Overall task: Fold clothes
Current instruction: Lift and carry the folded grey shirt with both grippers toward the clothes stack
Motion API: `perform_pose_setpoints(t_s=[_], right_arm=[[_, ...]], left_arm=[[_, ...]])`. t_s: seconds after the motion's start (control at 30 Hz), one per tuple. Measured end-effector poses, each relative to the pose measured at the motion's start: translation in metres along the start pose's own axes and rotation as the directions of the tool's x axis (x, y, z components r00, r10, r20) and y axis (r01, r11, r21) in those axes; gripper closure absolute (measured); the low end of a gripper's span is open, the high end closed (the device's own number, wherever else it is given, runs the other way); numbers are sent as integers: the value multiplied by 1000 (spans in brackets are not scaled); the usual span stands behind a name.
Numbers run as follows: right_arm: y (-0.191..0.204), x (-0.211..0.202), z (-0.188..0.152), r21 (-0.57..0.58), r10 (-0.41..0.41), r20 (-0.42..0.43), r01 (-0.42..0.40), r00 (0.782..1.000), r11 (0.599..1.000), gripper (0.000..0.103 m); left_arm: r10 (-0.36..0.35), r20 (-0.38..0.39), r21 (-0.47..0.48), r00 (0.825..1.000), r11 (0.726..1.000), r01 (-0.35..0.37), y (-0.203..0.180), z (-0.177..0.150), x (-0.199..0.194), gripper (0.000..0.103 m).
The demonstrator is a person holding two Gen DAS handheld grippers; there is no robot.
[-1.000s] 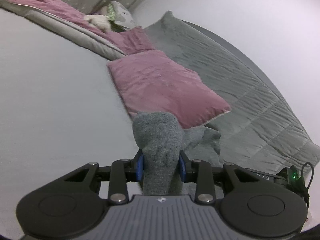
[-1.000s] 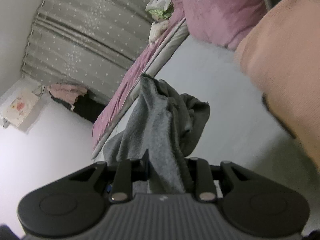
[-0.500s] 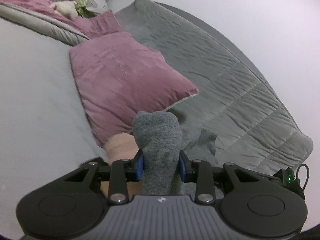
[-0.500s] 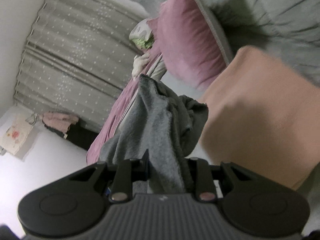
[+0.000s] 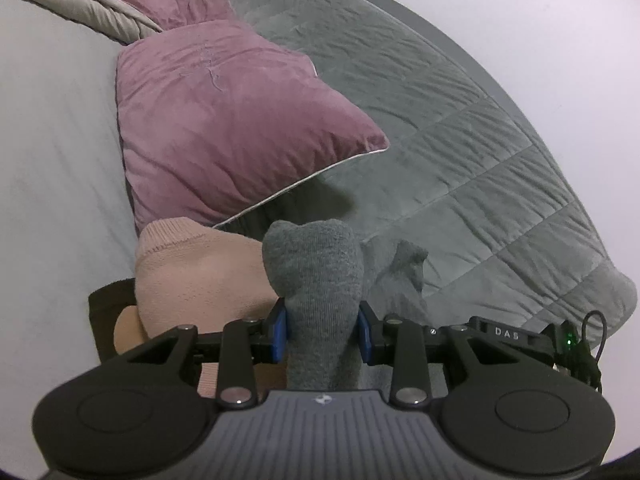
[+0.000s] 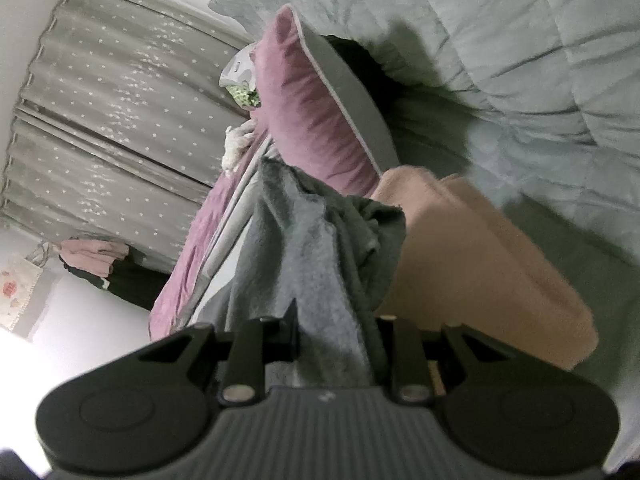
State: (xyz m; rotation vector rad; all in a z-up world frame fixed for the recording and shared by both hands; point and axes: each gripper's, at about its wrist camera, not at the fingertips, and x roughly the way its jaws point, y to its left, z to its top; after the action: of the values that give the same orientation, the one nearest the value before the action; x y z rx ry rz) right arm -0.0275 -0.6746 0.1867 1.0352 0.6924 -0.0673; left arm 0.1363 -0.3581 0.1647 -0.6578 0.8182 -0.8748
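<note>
Bedroom setting: grey quilted duvet (image 5: 460, 128) spread across the bed from 12 to 4 o'clock, mauve pillow (image 5: 224, 128) lying at 11 o'clock on it, pale sheet (image 5: 52, 140) at 9 o'clock. Star-dotted curtain (image 6: 104, 92) seen at 10 o'clock in the right wrist view.

Left gripper (image 5: 322, 334): clenched on a bunched fold of the grey garment (image 5: 316, 272), blue pads pressed against both sides of the cloth. Right gripper (image 6: 334, 338): likewise clamped on another part of the grey garment (image 6: 312, 264), fabric gathered and drooping ahead of the jaws. Garment held off the bed between both tools, not laid flat. Peach knitted sleeve (image 5: 200, 276) of the person seen at 9 o'clock of the left gripper, close beside the cloth.

Step judged in hand: carrying or shaking out the garment ahead of folding; no fold yet visible. Next move judged to call for: spreading both grips apart to tension the cloth, lowering it onto a bare stretch of sheet or duvet clear of the pillow, then smoothing before the first fold. Risk noted: bunched cloth likely to land creased unless pulled taut first.
</note>
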Motion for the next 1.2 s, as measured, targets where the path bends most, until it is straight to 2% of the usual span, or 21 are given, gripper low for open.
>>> perform_pose_setpoints(t_s=[0.1, 0.23, 0.33, 0.4, 0.47, 0.57, 0.7, 0.83, 1.03, 1.2], right_arm=[[-11, 10, 8, 9, 12, -4, -12, 1000, 1000, 80], [-27, 26, 14, 20, 21, 5, -22, 1000, 1000, 78], [-43, 34, 13, 26, 11, 36, -12, 999, 1000, 71], [-49, 36, 13, 24, 3, 57, -4, 998, 1000, 55], [-51, 33, 13, 3, -16, 87, 16, 996, 1000, 44], [-49, 23, 15, -26, -35, 132, 39, 991, 999, 41], [-34, 10, 10, -110, -92, 190, 114, 978, 987, 40], [-23, 8, 3, -159, -97, 213, 132, 972, 978, 42], [-18, 17, 5, -182, -120, 245, 168, 962, 969, 51], [-18, 32, 11, -177, -122, 266, 173, 956, 969, 61]], left_arm=[[12, 12, 0, 1000, 1000, -12, 8, -1, 9, 71], [44, 13, 46, 999, 998, -44, 16, -3, 20, 69], [51, 4, 61, 999, 997, -51, 20, -4, 24, 68], [46, 2, 75, 999, 996, -46, 19, -3, 23, 67], [43, 1, 97, 999, 994, -43, 17, -1, 23, 64], [42, -1, 124, 999, 991, -41, 14, 3, 19, 61], [42, 1, 143, 999, 989, -42, 14, 8, 13, 54], [49, 33, 117, 998, 992, -53, 19, 15, 10, 50], [82, 50, 69, 995, 994, -86, 26, 29, 25, 50], [103, 28, 40, 994, 994, -104, 33, 32, 39, 53]])
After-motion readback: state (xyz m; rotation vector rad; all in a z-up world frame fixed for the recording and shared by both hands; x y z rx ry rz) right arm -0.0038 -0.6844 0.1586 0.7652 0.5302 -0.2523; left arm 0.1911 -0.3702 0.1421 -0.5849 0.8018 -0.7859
